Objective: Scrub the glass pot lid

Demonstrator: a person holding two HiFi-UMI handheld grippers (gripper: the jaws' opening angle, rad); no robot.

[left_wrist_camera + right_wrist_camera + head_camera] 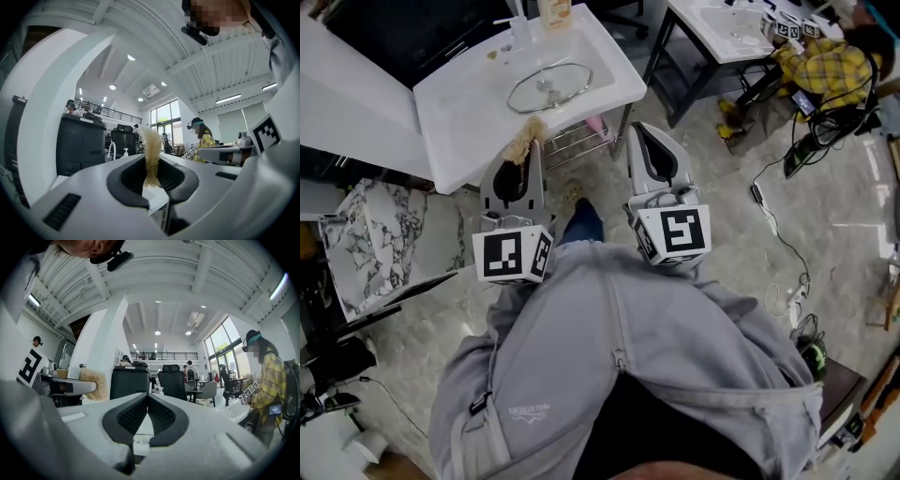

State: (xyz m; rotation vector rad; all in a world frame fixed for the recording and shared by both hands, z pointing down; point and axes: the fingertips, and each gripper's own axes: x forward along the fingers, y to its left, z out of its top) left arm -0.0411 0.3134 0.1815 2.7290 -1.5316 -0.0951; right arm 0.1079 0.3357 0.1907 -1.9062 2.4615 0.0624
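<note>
The glass pot lid [549, 87] lies flat in the white sink basin [459, 112] at the top of the head view. My left gripper [529, 142] points at the basin's front edge, shut on a tan fibrous scrubber [523, 141] that sticks up between its jaws [151, 154]. The right gripper [639, 129] is beside it, just off the basin's right corner, with its jaws closed together and nothing between them [147, 399]. In the right gripper view the scrubber [93, 385] shows at the left. Neither gripper view shows the lid.
A faucet [517, 28] and a bottle [554, 11] stand at the basin's back. A wire rack [581, 139] sits under it. A marble-patterned box [375, 244] is at the left. A second sink [727, 28], a person in yellow plaid [825, 66] and floor cables [778, 225] are to the right.
</note>
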